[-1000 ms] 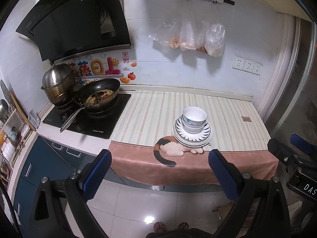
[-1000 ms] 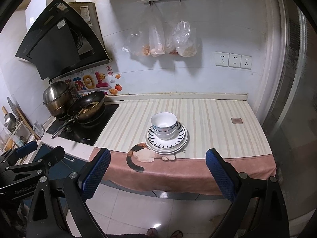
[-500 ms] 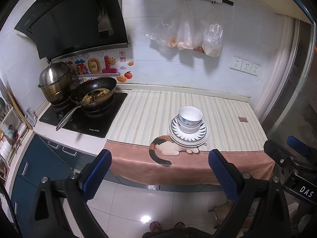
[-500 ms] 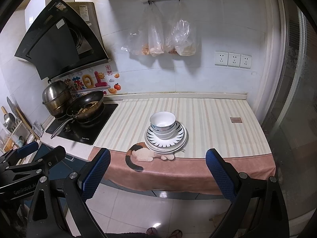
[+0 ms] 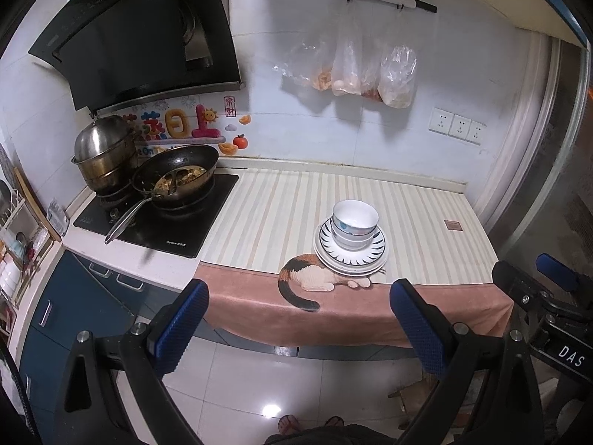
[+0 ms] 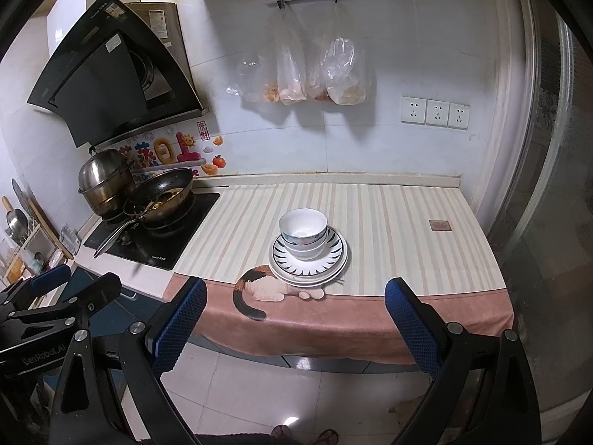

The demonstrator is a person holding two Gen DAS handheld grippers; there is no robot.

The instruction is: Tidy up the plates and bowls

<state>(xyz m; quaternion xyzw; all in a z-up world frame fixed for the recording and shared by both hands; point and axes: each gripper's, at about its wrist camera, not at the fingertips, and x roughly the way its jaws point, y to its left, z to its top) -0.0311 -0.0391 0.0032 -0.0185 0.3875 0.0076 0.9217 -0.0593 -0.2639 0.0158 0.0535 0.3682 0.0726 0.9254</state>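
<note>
A stack of white bowls (image 5: 355, 224) (image 6: 303, 230) sits on a stack of plates (image 5: 350, 256) (image 6: 309, 257) with a black ray pattern, near the front edge of the striped counter. My left gripper (image 5: 298, 324) is open and empty, held out over the floor well in front of the counter. My right gripper (image 6: 294, 320) is open and empty too, at about the same distance. The right gripper shows at the right edge of the left wrist view (image 5: 548, 296); the left gripper shows at the left edge of the right wrist view (image 6: 59, 293).
A pink cloth with a cat picture (image 5: 315, 282) hangs over the counter's front edge. A cooktop (image 5: 159, 218) at left holds a frying pan with food (image 5: 176, 180) and a steel pot (image 5: 103, 155). Plastic bags (image 5: 352, 70) hang on the wall.
Both grippers have drifted slightly back from the counter; the bowls and plates look a little smaller and have not moved.
</note>
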